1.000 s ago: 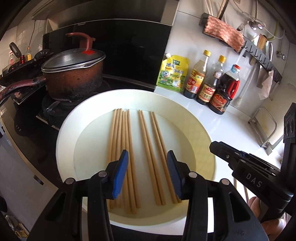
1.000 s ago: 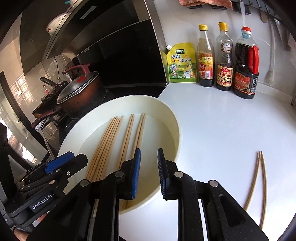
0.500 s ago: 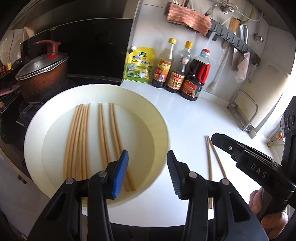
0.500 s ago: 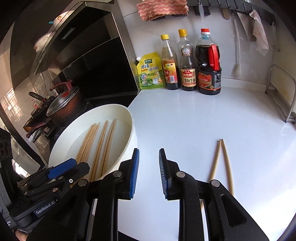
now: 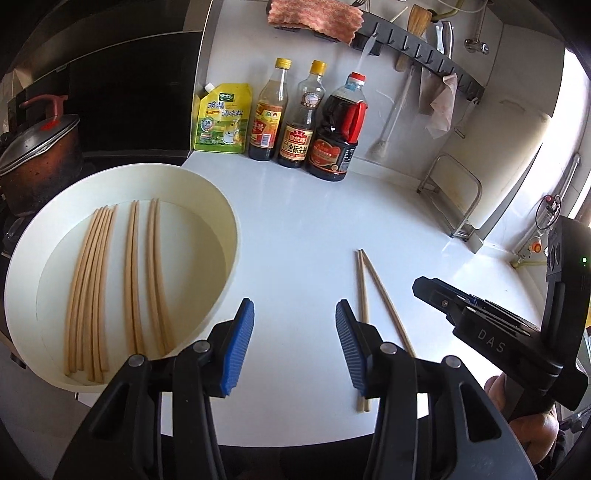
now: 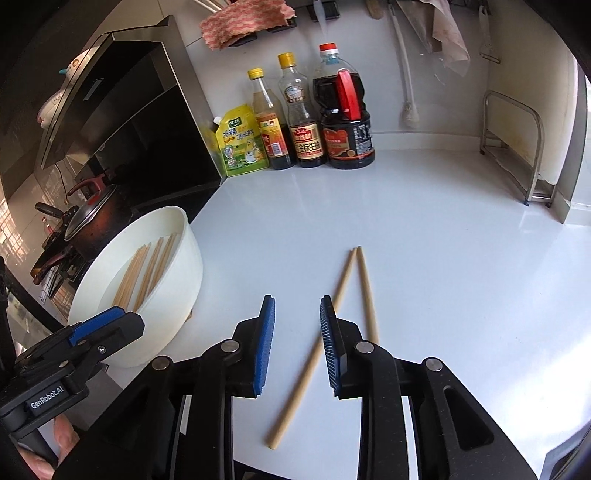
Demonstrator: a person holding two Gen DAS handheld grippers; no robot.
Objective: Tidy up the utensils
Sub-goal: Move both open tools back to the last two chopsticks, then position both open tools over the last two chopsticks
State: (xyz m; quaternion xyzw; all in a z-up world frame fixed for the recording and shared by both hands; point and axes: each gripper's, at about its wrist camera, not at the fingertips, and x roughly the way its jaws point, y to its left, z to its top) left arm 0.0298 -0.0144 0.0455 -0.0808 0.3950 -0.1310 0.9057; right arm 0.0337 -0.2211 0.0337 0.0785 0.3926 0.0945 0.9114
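A white round basin [image 5: 229, 236] sits at the counter's left edge with several wooden chopsticks [image 5: 92, 280] lying in it; it also shows in the right wrist view [image 6: 184, 266]. Two loose chopsticks [image 5: 364, 291] lie on the white counter, also seen in the right wrist view [image 6: 354, 280]. My left gripper [image 5: 294, 347] is open and empty, between the basin and the loose pair. My right gripper [image 6: 297, 343] is open and empty, hovering over the near ends of the loose pair; it shows at the right in the left wrist view [image 5: 480, 325].
Three sauce bottles [image 5: 303, 122] and a yellow pouch [image 5: 221, 118] stand at the back wall. A pot [image 5: 37, 162] sits on the stove at left. A metal rack [image 5: 454, 199] stands at the right. A wall rail holds a cloth [image 5: 314, 16] and tools.
Both grippers have swung right, away from the basin toward the loose pair on the counter. The right gripper's jaws have opened wider. The left gripper stays open.
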